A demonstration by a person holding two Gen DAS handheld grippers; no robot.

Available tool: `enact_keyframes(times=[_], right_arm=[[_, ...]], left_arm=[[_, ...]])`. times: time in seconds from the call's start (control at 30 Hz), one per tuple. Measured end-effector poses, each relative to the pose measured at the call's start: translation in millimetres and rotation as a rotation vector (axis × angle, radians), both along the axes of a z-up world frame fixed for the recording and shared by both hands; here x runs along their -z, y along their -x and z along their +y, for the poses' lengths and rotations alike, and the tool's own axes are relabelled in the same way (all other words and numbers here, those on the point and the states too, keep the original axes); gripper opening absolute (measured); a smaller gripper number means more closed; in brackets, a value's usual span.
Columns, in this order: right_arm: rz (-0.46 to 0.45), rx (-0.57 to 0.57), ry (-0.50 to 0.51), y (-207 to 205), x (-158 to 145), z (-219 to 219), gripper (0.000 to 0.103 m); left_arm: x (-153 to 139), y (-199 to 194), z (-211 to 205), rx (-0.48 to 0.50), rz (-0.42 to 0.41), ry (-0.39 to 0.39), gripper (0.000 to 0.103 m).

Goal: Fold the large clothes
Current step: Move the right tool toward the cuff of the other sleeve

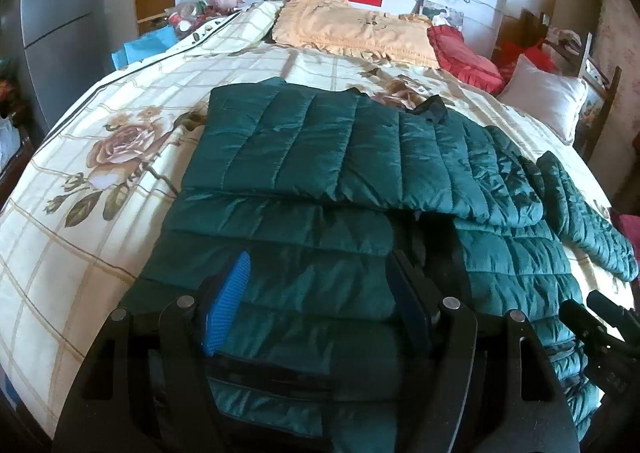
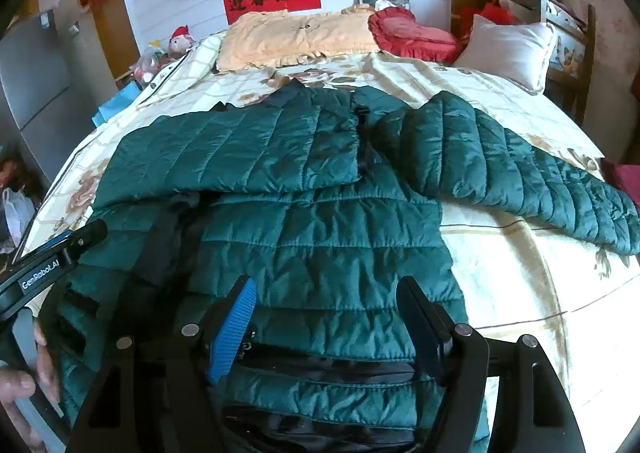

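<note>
A dark green quilted jacket [image 1: 320, 157] lies on the bed, front up; it also shows in the right wrist view [image 2: 320, 237]. Its left sleeve is folded across the chest. Its right sleeve [image 2: 520, 169] stretches out to the right on the cover. My left gripper [image 1: 320, 285] is open, low over the jacket's near hem on the left half. My right gripper [image 2: 328, 305] is open, low over the hem on the right half. Neither holds fabric. The left gripper's body [image 2: 48, 269] shows at the left edge of the right wrist view.
The bed has a cream floral cover [image 1: 100, 157]. At its head lie a peach pillow [image 1: 352, 29], a red cushion [image 1: 464, 53] and a white pillow [image 1: 548, 97]. A grey fridge [image 1: 52, 13] stands at the left. A wooden chair [image 2: 568, 37] stands at the right.
</note>
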State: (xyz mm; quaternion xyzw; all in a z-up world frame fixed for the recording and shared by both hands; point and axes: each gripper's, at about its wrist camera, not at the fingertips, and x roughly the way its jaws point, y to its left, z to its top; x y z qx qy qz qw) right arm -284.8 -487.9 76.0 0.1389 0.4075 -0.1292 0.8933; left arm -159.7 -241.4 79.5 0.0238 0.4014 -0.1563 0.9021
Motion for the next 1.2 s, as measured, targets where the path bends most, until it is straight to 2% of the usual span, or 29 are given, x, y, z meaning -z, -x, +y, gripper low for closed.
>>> enact_keyframes(times=[0.6,1.2], right_arm=[[0.023,0.015,-0.008,-2,7,-11,0.072],[0.022,0.091,-0.006,11,7,-54,0.074]], left_arm=[[8,7,-21,0.043,0.033,0.021,0.071],[20,6,-30,0.058,0.069,-0.010,0.071]])
